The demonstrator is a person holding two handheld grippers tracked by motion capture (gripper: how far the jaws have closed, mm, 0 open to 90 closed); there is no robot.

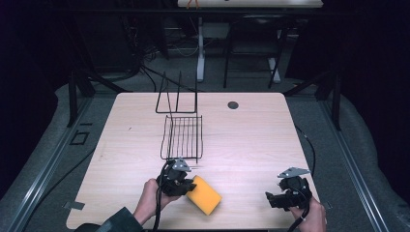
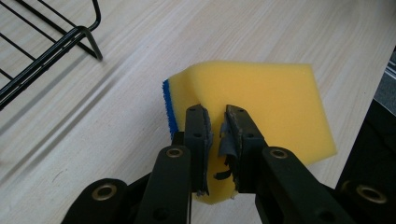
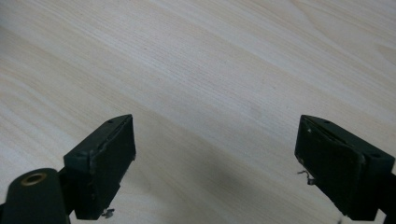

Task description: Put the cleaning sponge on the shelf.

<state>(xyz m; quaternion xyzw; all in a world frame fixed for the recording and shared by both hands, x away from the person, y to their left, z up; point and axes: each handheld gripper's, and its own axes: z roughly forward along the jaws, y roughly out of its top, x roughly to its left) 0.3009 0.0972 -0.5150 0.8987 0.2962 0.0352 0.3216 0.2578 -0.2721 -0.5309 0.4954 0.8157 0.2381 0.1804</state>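
Just in front of the wire rack (image 1: 183,137), on the table (image 1: 251,140): left gripper (image 1: 186,184), jaws pinched on yellow sponge (image 1: 205,195). Right gripper (image 1: 274,198) well right of the rack, jaws wide, nothing between.

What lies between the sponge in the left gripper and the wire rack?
Nothing visible. The left gripper is shut on the sponge near the table's front edge, and only bare wood separates it from the rack just beyond. The right gripper is open, off to the side.
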